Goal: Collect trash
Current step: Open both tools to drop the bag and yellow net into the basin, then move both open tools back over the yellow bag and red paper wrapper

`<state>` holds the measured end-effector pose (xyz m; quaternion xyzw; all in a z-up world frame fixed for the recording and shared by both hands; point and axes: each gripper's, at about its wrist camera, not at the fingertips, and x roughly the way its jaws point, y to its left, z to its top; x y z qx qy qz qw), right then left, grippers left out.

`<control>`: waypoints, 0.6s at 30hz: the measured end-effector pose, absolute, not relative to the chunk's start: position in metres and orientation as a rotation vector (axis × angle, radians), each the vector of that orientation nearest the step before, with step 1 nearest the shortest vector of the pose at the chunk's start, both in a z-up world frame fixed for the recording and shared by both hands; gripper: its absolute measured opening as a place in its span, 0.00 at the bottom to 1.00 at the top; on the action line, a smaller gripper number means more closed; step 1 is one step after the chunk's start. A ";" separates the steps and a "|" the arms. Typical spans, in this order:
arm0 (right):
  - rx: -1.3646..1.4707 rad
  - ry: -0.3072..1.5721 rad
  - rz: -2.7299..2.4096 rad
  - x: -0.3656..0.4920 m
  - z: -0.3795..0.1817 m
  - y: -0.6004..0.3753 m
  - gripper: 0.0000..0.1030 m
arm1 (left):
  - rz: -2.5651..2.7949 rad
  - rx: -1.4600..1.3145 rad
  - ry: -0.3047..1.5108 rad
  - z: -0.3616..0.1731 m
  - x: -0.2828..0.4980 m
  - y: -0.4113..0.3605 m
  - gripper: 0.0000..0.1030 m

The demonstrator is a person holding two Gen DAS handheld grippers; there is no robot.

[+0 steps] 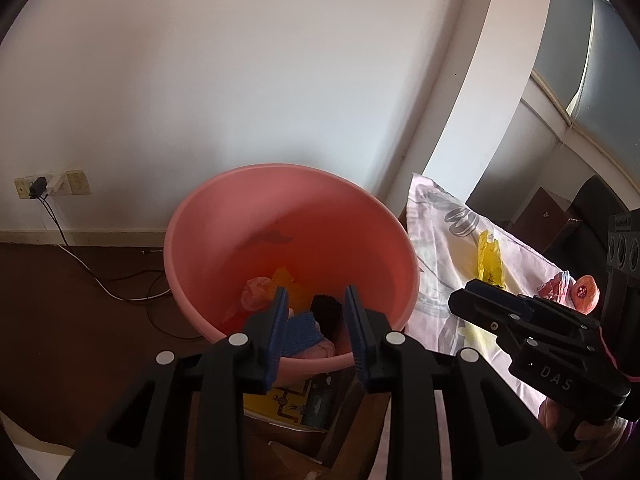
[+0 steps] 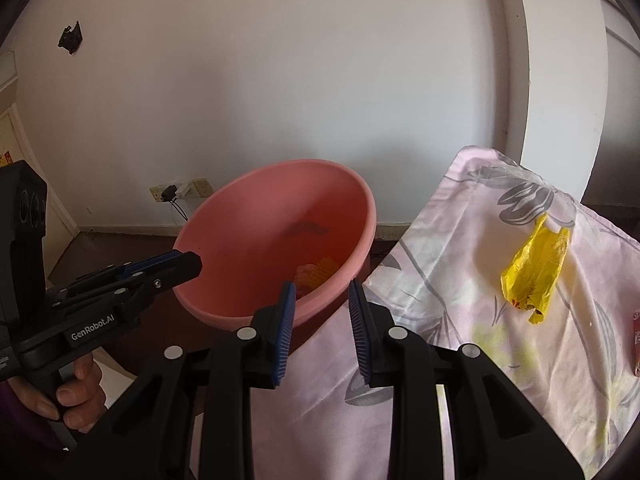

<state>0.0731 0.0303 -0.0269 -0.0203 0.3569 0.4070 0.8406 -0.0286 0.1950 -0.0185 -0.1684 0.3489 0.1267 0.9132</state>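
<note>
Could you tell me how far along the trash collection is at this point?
Done: several scraps already lie in the pink basin. In hand: nothing; the left gripper over the basin and the right gripper are both open and empty. Left: the yellow plastic bag and a red wrapper on the floral cloth.

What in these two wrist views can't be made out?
- Pink basin contents: left wrist view, left gripper fingers cover them; right wrist view, the near rim does.
- Red packet: right wrist view, cut by the frame edge.
- Orange item: left wrist view, label too small.
</note>
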 end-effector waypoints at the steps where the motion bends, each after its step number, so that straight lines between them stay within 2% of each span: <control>1: -0.039 0.756 0.855 0.073 -0.028 0.028 0.27 | 0.257 -0.344 0.719 -0.018 -0.029 0.194 0.27; 18: 0.038 0.777 0.739 0.069 -0.035 -0.027 0.27 | 0.183 -0.292 0.712 -0.008 -0.022 0.159 0.27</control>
